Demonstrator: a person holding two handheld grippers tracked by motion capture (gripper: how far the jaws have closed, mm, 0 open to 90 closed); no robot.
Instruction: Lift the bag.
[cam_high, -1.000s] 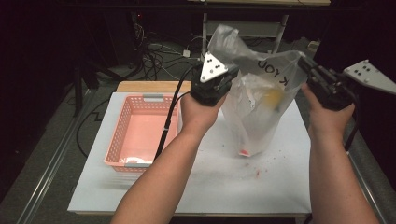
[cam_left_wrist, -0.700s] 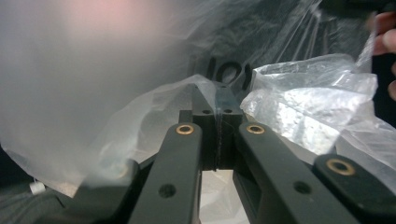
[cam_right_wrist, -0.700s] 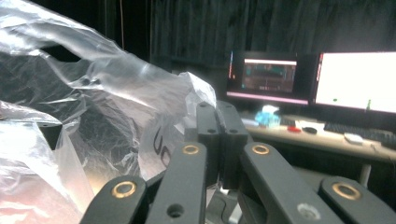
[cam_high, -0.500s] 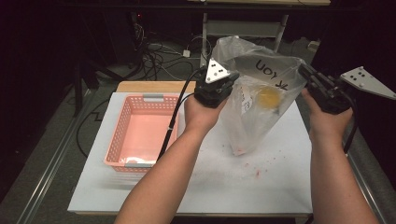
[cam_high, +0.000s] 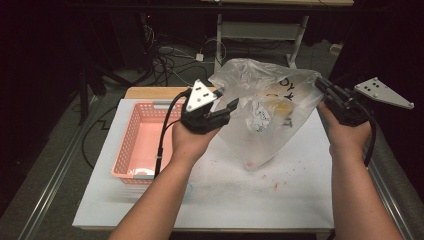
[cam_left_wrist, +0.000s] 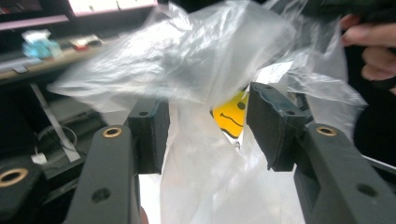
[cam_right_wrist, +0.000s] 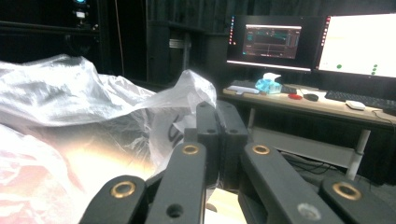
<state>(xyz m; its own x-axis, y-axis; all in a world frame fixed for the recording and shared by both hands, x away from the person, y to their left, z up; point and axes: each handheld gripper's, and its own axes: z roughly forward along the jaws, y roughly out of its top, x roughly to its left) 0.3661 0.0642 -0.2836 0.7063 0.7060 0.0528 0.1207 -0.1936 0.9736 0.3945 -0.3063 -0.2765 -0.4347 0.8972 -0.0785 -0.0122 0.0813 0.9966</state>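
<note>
Hanging above the white table, a clear plastic bag is stretched between the two hand-held grippers, its lower tip just over the tabletop to the right of the pink basket. All places below are told from the bag. At its left edge, the left hand-held gripper sits with its jaws spread; in the left gripper view the plastic passes loosely between the two black pads, which stand well apart from each other and do not pinch it. At its upper right edge, the right hand-held gripper has its jaws pressed together on a fold of the film; in the right gripper view the pads meet with the thin plastic caught between them. Inside the bag, near its middle, lies a yellow thing with dark marks on it, seen through the film, and beside it a crumpled whitish piece. Black letters are printed on the bag's side facing up and to the right. Left of the bag, the basket rests on the table, touching nothing of the bag. Below the bag, small red specks dot the tabletop. Behind the bag, cables lie on the floor, and beyond its right edge, in the right gripper view, a desk carries lit monitors.
</note>
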